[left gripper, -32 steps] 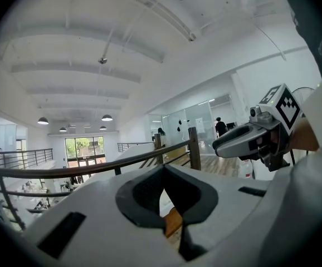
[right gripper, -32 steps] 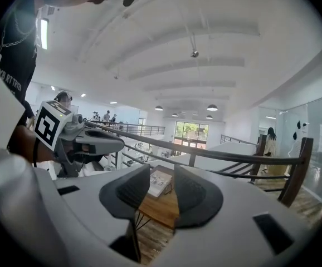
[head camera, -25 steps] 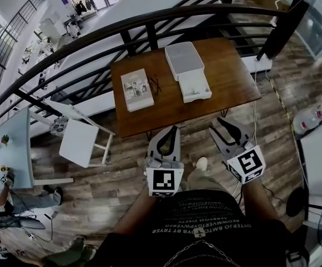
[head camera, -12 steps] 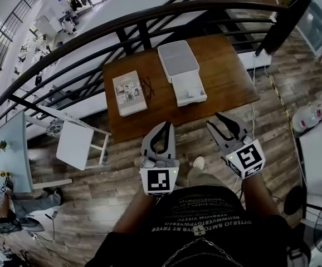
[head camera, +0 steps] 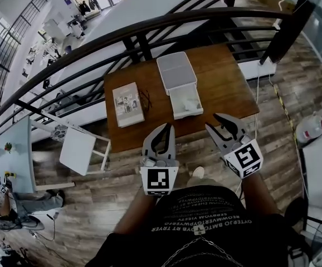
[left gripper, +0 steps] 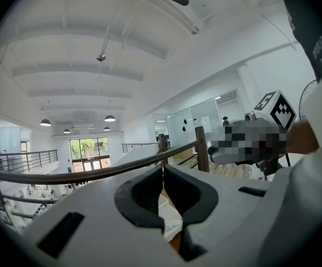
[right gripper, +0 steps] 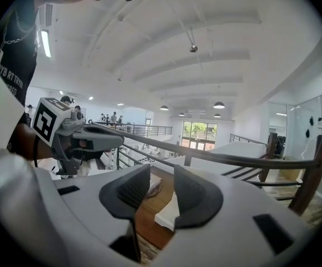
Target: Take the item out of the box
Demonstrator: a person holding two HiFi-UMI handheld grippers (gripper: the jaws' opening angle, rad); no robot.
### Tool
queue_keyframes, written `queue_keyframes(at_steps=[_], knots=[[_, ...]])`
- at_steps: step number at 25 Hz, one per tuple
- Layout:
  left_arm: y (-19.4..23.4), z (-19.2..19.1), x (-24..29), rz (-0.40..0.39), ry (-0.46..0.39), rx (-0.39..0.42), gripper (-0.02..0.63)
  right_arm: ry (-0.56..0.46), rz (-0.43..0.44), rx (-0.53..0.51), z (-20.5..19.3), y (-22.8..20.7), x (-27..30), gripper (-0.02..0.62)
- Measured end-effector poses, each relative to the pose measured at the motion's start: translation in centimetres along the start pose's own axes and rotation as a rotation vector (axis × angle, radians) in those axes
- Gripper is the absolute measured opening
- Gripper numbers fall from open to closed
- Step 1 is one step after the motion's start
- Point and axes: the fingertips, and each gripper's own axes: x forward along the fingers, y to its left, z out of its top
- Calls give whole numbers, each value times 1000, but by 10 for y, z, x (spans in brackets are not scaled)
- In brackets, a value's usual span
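A white box stands open on the brown wooden table, its lid folded back behind it. A pale item lies inside the box; I cannot make out what it is. Both grippers hover at the table's near edge, short of the box. My left gripper has its jaws pressed together with nothing in them. My right gripper stands open, empty. The box shows past the left gripper as a white box corner, and beyond the right gripper as a white box edge.
A book and a pair of dark glasses lie on the table's left half. A black curved railing runs behind the table. A white side table stands on the wood floor to the left.
The table and box have come nearer to me, and both grippers now reach its near edge. The jaws' states look the same.
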Motion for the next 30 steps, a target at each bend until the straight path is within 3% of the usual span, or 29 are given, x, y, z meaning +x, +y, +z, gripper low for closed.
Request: queue_keyframes(at_steps=[6, 13, 21, 30], knots=[[-12, 16, 20, 54, -6, 16, 6, -2, 38, -6, -3, -32, -4, 129], [-14, 11, 30, 95, 42, 19, 6, -1, 99, 28, -19, -46, 9, 129], [0, 2, 40, 123, 62, 17, 6, 1, 111, 53, -33, -57, 32, 130], [20, -9, 91, 73, 56, -1, 6, 72, 91, 75, -62, -86, 76, 130]])
